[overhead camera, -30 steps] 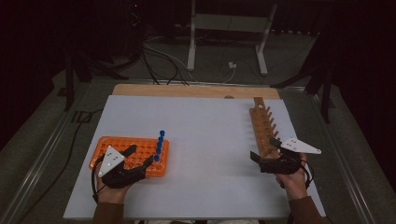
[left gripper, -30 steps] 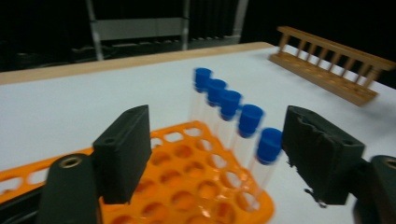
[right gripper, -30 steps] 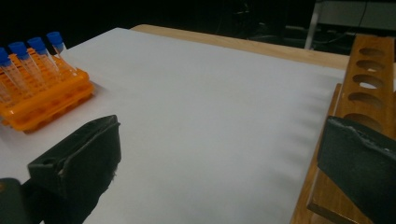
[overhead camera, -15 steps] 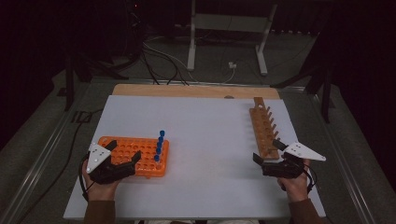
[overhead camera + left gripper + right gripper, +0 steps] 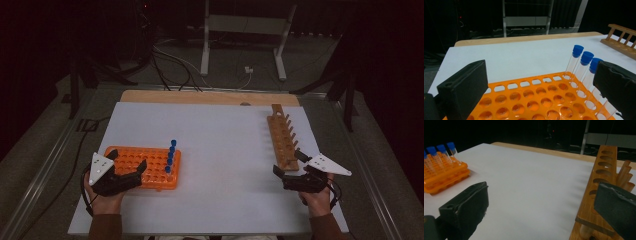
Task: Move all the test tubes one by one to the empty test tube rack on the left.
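High view: I hold my left gripper [image 5: 128,170] at the near left corner of the orange rack [image 5: 150,165], which lies on the white desk [image 5: 220,140] toward its left near edge. Its fingers are spread wide and have just been opening; the rack's near part sits below and between them, but the pads press on nothing. A row of clear tubes with blue caps [image 5: 170,156] stands in the rack's right end column, upright and close together.

In the left gripper view, my two black fingers [image 5: 464,87] stand far apart at either side, the rack's empty holes [image 5: 534,100] between them and the tubes just beside the right-hand finger.

My right gripper [image 5: 287,165] sits at the near end of the wooden rack [image 5: 281,140], which lies lengthwise along the desk's right side, well apart from the orange one. Its fingers are spread too, with nothing pinched. In the right gripper view, the wooden rack's near end [image 5: 599,192] lies just inside the right-hand finger [image 5: 616,205], whether touching I cannot tell, and bare desk fills the gap.
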The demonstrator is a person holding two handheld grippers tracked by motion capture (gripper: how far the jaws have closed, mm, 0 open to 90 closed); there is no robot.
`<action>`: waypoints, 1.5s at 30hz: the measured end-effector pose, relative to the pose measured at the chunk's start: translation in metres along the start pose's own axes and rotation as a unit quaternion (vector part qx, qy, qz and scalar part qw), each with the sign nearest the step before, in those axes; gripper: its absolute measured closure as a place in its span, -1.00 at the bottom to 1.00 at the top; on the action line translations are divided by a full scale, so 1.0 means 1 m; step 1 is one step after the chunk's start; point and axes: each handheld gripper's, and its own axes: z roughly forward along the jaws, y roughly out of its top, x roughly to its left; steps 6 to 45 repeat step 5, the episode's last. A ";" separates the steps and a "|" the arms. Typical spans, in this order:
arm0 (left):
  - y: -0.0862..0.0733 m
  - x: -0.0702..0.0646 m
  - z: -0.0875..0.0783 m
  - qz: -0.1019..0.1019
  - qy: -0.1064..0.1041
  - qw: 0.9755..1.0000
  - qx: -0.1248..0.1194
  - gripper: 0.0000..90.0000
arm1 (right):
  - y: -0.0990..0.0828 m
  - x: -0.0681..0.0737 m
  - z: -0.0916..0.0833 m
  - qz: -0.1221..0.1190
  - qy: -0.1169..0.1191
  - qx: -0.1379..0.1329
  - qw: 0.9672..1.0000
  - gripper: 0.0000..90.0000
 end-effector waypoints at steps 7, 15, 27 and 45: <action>-0.001 0.001 0.000 -0.004 0.003 1.000 0.002 -0.99 | -0.001 0.003 0.001 -0.005 -0.002 0.004 1.000 -1.00; -0.001 0.001 0.000 -0.004 0.003 1.000 0.002 -0.99 | -0.001 0.003 0.001 -0.005 -0.002 0.004 1.000 -1.00; -0.001 0.001 0.000 -0.004 0.003 1.000 0.002 -0.99 | -0.001 0.003 0.001 -0.005 -0.002 0.004 1.000 -1.00; -0.001 0.001 0.000 -0.004 0.003 1.000 0.002 -0.99 | -0.001 0.003 0.001 -0.005 -0.002 0.004 1.000 -1.00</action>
